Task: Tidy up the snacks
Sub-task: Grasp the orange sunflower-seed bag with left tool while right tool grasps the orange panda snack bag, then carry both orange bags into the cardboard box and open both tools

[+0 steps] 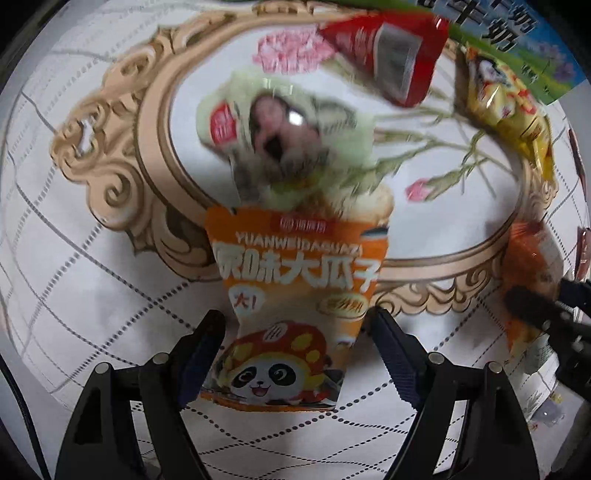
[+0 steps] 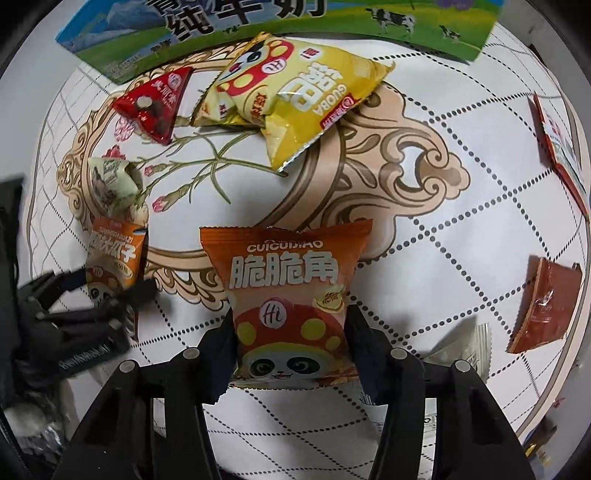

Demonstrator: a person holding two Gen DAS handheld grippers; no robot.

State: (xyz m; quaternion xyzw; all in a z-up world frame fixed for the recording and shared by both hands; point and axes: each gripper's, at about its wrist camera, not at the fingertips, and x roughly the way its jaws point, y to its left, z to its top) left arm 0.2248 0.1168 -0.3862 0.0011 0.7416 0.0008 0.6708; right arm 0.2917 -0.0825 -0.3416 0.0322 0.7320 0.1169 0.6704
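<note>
An orange sunflower-seed bag with a panda (image 1: 295, 295) lies flat on the patterned tablecloth (image 1: 92, 277). My left gripper (image 1: 295, 321) points down over it, jaws open, the bag's lower half between the fingers with a small gap on the left side. The same bag (image 2: 114, 258) and the left gripper (image 2: 96, 295) show at the left of the right wrist view. My right gripper (image 2: 290, 325) is shut on an orange crisp bag (image 2: 288, 291), its pads pressing both sides. That bag (image 1: 532, 266) is blurred at the right edge of the left wrist view.
A pale green pack (image 2: 110, 181), a red triangular pack (image 2: 155, 107) and two yellow bags (image 2: 306, 99) lie beyond. A milk carton (image 2: 258, 29) stands at the back. A brown pack (image 2: 543, 306), a red pack (image 2: 557, 147) and a white wrapper (image 2: 465, 347) lie right.
</note>
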